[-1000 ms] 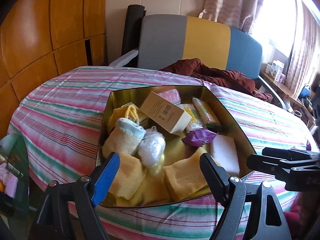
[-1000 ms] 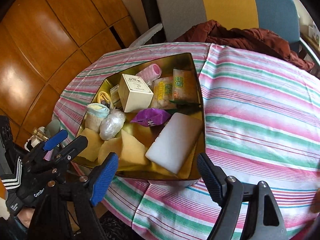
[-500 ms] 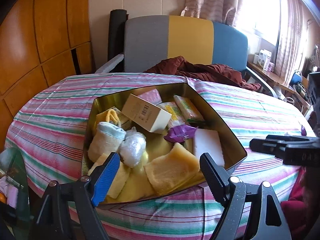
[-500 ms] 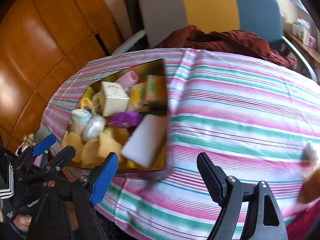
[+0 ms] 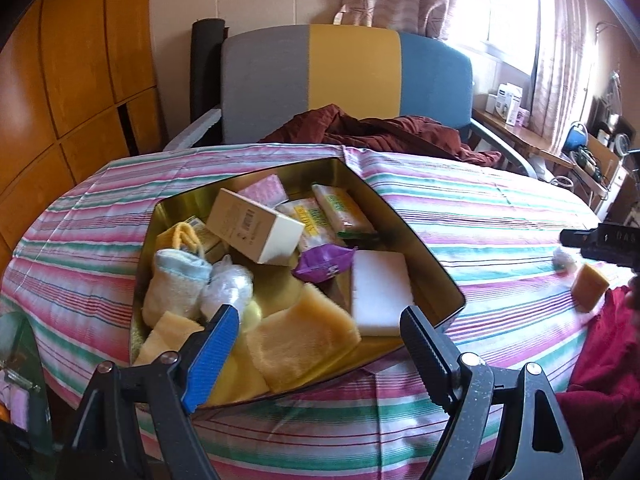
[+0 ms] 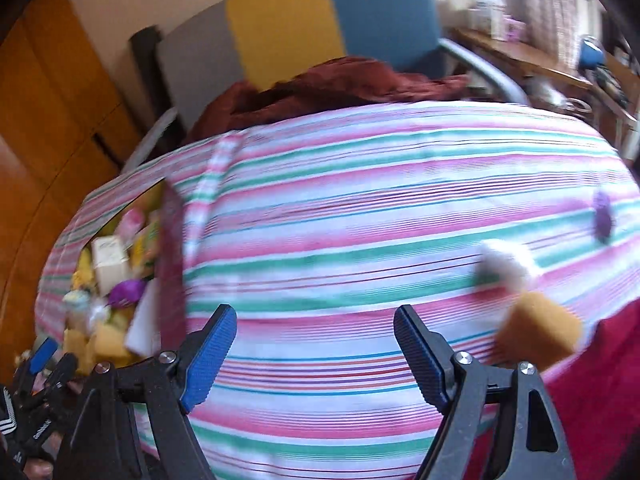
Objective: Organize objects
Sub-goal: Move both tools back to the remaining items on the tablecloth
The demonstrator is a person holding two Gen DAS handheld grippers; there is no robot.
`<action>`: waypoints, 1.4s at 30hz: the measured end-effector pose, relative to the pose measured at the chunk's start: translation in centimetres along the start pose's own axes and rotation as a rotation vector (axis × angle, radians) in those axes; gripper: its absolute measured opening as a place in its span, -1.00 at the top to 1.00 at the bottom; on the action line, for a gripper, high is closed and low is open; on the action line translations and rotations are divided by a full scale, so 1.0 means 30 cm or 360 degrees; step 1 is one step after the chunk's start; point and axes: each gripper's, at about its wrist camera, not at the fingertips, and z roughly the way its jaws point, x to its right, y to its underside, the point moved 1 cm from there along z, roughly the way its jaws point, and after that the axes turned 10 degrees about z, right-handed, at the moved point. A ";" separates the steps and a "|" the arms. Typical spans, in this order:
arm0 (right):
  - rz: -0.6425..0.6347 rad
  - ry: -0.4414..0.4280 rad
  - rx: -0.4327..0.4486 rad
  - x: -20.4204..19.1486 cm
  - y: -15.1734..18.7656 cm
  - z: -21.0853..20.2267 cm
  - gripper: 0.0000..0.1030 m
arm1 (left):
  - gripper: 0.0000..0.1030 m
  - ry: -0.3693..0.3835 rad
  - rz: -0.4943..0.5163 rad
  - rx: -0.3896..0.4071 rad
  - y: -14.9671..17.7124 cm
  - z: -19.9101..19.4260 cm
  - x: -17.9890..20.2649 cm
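A gold tin (image 5: 416, 236) on the striped tablecloth holds several things: yellow sponges (image 5: 300, 344), a white sponge (image 5: 380, 286), a cream box (image 5: 256, 226), a purple packet (image 5: 324, 266), a rolled sock (image 5: 176, 284). My left gripper (image 5: 320, 352) is open and empty at the tin's near edge. My right gripper (image 6: 314, 354) is open and empty over bare cloth, right of the tin (image 6: 172, 248). An orange sponge (image 6: 538, 332), a white ball (image 6: 506, 266) and a purple thing (image 6: 602, 220) lie at the table's right edge. The orange sponge also shows in the left wrist view (image 5: 588, 288).
A grey, yellow and blue chair (image 5: 344, 80) with a dark red cloth (image 5: 380, 130) stands behind the table. Wood panels (image 5: 72, 80) line the left wall. A cluttered shelf (image 5: 560, 148) stands at the right. Red fabric (image 5: 600, 360) hangs at the table's right edge.
My right gripper has swung right, away from the tin toward the loose things at the table's right edge. My left gripper has drawn back a little; the tin looks farther off.
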 end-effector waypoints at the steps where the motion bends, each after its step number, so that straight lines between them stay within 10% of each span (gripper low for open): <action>1: 0.0031 0.0037 0.0028 0.044 -0.016 -0.023 -0.60 | -0.65 0.0009 0.0004 0.0001 -0.002 0.002 0.007; 13: 0.0492 0.0355 0.0053 0.466 -0.087 -0.118 -0.60 | -0.65 0.0119 0.0106 -0.0014 -0.035 0.036 0.110; 25: 0.0521 0.0459 -0.0239 0.491 -0.049 0.078 -0.60 | -0.65 0.0232 0.0227 0.0010 -0.077 0.039 0.226; 28: 0.0553 0.0441 -0.0245 0.505 -0.036 0.100 -0.30 | -0.65 0.0262 0.0271 0.0019 -0.088 0.040 0.261; 42: 0.0906 0.0073 0.0310 0.616 -0.037 -0.114 -0.18 | -0.66 0.0447 0.0483 0.0002 -0.191 0.114 0.508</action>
